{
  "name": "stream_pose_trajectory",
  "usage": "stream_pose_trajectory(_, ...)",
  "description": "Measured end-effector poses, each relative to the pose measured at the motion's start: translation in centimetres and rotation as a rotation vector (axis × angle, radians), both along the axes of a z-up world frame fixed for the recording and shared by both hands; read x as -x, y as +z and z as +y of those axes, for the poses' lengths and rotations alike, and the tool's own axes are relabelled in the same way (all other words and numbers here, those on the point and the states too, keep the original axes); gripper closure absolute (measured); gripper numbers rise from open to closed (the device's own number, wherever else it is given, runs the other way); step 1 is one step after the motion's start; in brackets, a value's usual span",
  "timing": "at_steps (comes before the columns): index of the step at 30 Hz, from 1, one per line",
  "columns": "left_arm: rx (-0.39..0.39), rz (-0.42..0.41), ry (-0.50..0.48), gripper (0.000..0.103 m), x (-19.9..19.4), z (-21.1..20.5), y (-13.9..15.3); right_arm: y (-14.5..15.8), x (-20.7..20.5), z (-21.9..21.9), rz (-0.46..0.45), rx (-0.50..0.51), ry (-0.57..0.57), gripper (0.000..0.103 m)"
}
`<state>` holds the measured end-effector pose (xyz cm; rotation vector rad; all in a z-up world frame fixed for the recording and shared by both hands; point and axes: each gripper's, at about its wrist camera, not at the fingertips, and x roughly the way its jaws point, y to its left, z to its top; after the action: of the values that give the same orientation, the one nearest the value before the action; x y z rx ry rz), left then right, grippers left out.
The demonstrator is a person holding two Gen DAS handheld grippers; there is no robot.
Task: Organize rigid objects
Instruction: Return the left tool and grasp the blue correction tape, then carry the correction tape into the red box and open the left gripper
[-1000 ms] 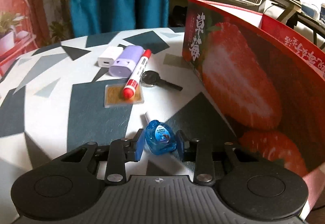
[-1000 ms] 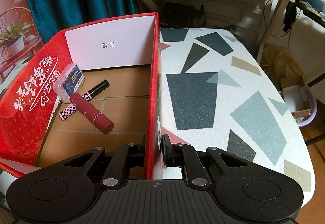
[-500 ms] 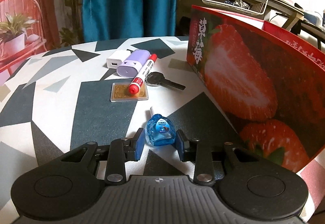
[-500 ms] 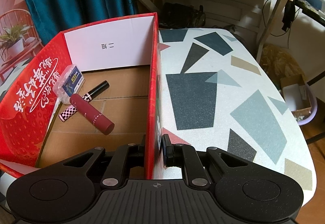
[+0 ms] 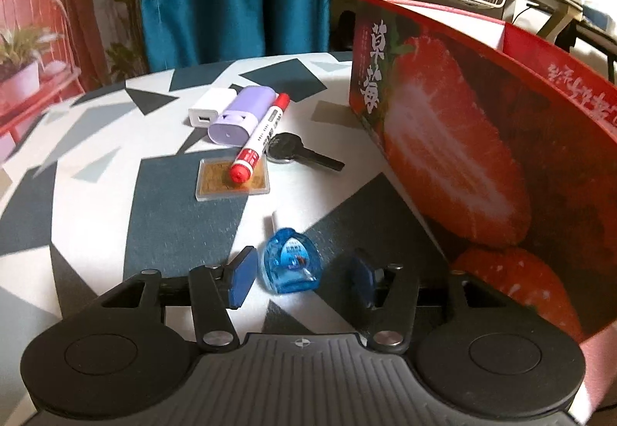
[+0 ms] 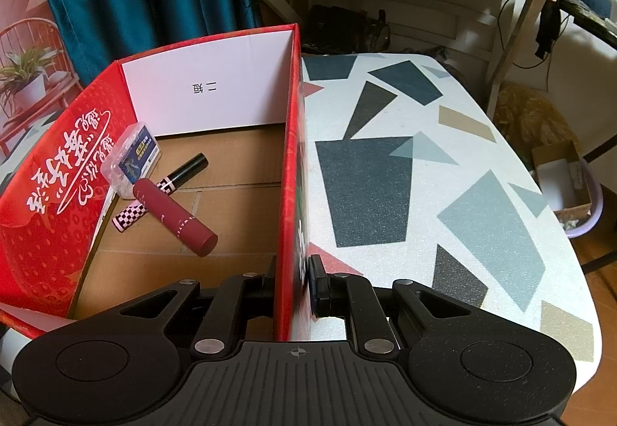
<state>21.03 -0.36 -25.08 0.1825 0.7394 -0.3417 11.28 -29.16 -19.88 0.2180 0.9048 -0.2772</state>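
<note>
In the box: clear case with blue label, checkered tube and dark red tube lying on the cardboard floor of the strawberry box, all toward its left wall.
Still out: white adapter, lilac case, red marker, black key, flat card and blue tape dispenser on the patterned surface, left of the box.
Progress, as judged: under halfway; three pieces in, six visible outside.
Left gripper: jaws just been opening, pads now clear of the blue tape dispenser on both sides; dispenser between them, not pressed, apparently resting on the surface.
Right gripper: clamped tight on the right wall of the strawberry box near its front corner, steadying it.
Edges: tall box wall just right of the dispenser; marker tip resting on the flat card; key touching the marker.
Open room: bare surface left and ahead of the dispenser; wide free floor in the box's middle and right; broad clear surface right of the box, rounded rim beyond.
</note>
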Motion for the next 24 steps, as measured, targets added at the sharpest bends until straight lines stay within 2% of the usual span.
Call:
stream_pose_trajectory(5,0.008,-0.028,0.023,0.046,-0.2,0.2,-0.3,0.0,0.0,0.0,0.002,0.0,0.0,0.09)
stream_pose_trajectory(11,0.014,-0.063,0.049,0.055,0.8,0.6,-0.5,0.0,0.0,0.0,0.002,-0.001,0.001,0.089)
stream_pose_trajectory(13,0.025,-0.056,0.061,0.065,0.6,1.0,-0.3,0.0,0.0,0.0,0.002,-0.002,0.002,0.089)
stream_pose_trajectory(15,0.031,-0.048,0.079,0.071,0.3,1.3,-0.2,-0.1,0.0,0.1,0.0,-0.004,0.002,0.089)
stream_pose_trajectory(24,0.066,-0.018,0.083,0.071,-0.2,2.1,0.5,-0.1,0.0,0.1,-0.001,-0.006,0.001,0.089)
